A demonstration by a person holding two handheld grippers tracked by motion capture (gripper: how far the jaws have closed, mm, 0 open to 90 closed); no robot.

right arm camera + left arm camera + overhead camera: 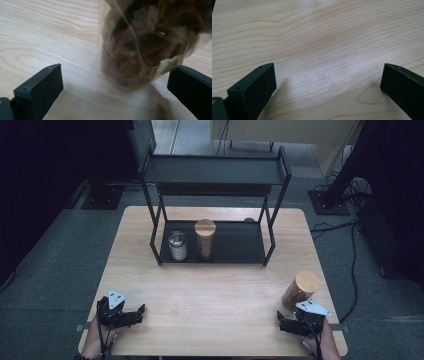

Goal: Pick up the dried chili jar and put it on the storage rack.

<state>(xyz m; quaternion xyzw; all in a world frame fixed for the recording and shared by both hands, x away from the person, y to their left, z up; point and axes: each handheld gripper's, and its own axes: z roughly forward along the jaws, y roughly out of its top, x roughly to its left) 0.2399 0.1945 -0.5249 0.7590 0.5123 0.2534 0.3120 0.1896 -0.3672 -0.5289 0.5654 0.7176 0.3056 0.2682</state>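
Standing just ahead of spread right tongs [115,82], glass jar [147,42]

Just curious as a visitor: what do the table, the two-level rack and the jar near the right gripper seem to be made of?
Table: pale wood or wood-look laminate, visible grain, matte.
Rack: probably black painted metal, thin square bars.
Jar: clear glass or plastic, brown contents showing through; the lid looks like light wood.
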